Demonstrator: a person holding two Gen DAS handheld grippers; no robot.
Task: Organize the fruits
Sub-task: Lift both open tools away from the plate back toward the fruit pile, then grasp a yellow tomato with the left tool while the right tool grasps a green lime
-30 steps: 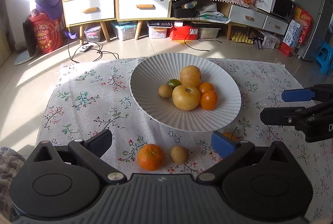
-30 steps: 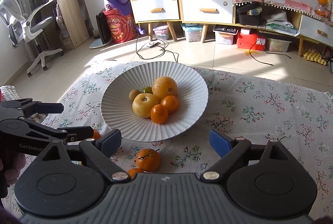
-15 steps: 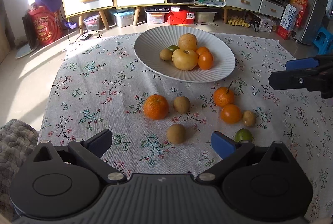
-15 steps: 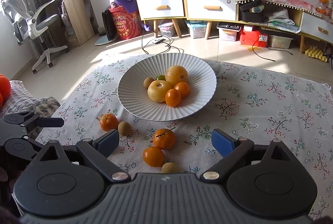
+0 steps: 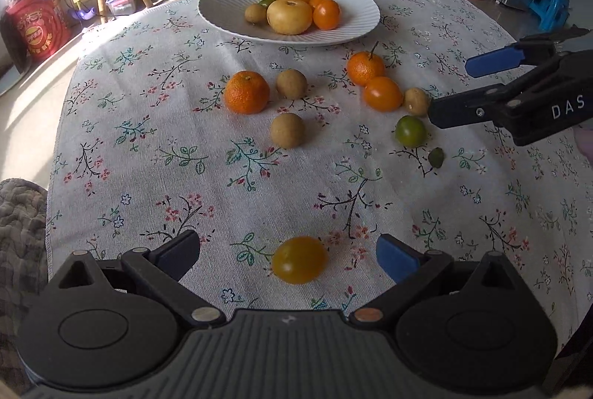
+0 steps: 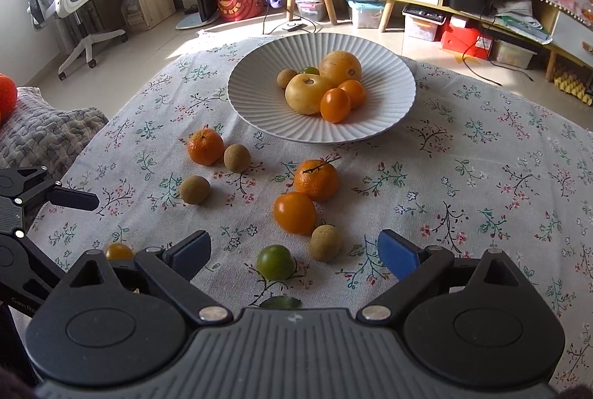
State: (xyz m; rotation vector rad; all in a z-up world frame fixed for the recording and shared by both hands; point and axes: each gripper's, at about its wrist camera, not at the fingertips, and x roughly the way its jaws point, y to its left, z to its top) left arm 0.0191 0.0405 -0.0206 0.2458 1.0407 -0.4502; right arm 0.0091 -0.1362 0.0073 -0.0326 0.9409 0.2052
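A flowered tablecloth (image 6: 481,154) covers the table, its left hem showing beside a grey quilted blanket (image 5: 18,224). At the far side sits a white ribbed plate (image 6: 385,72) holding six fruits: two big yellow pears, two small oranges, one brown one and one green one. Loose on the cloth between plate and grippers lie nine more: two mandarins, one with a stem (image 6: 316,179) and one without (image 5: 246,92); one smooth orange fruit (image 6: 294,212); three small brown fruits, one of them (image 5: 287,130) alone mid-cloth; one green fruit (image 6: 276,261); one tiny green bit (image 5: 436,157); and one yellow-orange tomato (image 5: 299,259). The cloth right of the plate is bare. The left gripper (image 5: 288,255) stands wide, the tomato between its fingers, untouched. The right gripper (image 6: 294,250) is wide too, having just been opening, with the green fruit between its fingers and clear of both
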